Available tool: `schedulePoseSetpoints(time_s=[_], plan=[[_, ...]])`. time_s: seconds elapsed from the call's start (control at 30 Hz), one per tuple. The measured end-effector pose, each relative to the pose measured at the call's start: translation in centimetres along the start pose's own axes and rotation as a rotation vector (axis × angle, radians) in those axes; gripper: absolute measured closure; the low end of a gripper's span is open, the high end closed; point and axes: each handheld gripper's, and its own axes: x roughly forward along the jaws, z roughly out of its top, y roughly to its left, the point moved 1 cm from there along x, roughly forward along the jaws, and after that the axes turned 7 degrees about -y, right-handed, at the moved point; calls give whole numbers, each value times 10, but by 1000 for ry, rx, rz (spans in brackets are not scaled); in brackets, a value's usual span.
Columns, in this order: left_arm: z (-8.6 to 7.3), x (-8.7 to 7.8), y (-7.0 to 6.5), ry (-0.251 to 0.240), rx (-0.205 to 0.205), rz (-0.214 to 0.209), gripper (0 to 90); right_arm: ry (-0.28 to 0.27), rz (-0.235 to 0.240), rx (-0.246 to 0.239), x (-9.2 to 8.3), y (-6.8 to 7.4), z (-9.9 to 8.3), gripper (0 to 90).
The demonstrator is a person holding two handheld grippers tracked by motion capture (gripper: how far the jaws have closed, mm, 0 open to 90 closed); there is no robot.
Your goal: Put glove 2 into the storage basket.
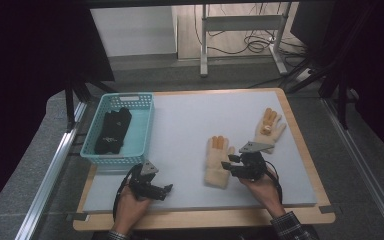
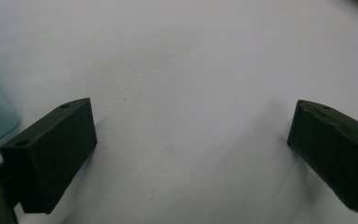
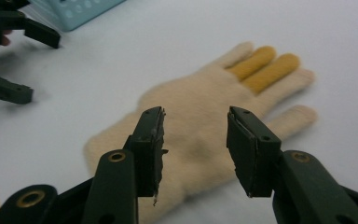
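Glove (image 3: 200, 116) at frame centre is approached by the right gripper (image 3: 195, 151), jaws parted and empty; closing on it seems next.

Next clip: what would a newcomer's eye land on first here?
Probably the two cream gloves with orange fingers on the pale mat: the near glove lies just in front of the right gripper, whose jaws stand open above it, and the far glove lies toward the right edge. Next, the teal basket at the left, holding dark gloves.
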Motion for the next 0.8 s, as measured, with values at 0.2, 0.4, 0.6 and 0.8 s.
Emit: schedulePoseSetpoints(time_s=[0.2,0.4,0.6,0.8], plan=[[0,0,0,1,1,0,14,2,-49,8,-5,-20,0,636],[0,0,0,5,6,-1,14,7,-104,33,-11,-48,-3,621],[0,0,0,2,2,0,15,-5,-169,80,-19,-76,-1,541],[0,0,0,4,5,-1,15,-8,-250,85,-25,-105,8,488]])
